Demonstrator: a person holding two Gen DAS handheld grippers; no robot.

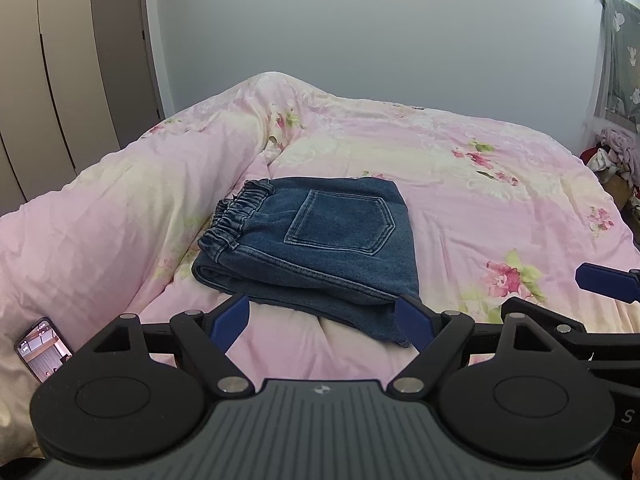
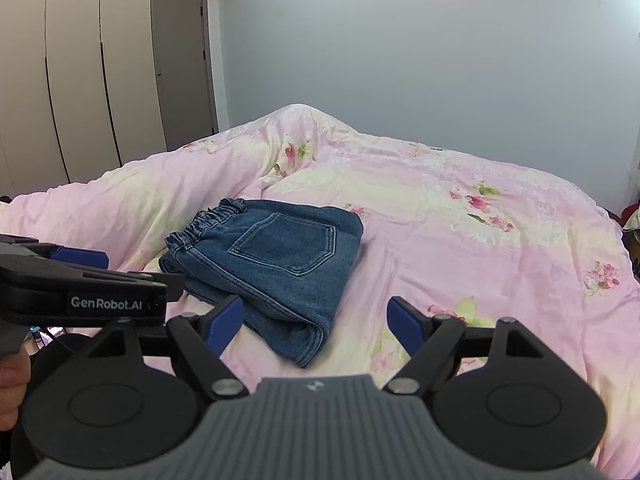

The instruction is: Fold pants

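Blue denim pants [image 1: 316, 236] lie folded into a compact stack on the pink floral bed cover [image 1: 460, 184], back pocket up, elastic waistband at the left. They also show in the right wrist view [image 2: 272, 264]. My left gripper [image 1: 324, 320] is open and empty, just short of the stack's near edge. My right gripper [image 2: 316, 322] is open and empty, near the stack's near right corner. The left gripper's body [image 2: 80, 284] shows at the left of the right wrist view, and a right gripper finger [image 1: 604, 280] shows at the right of the left wrist view.
A phone [image 1: 44, 348] with a lit screen lies on the cover at the near left. Wardrobe doors [image 2: 80, 72] and a room door [image 2: 180, 60] stand at the left. A pile of clothes [image 1: 616, 152] sits beyond the bed's right edge.
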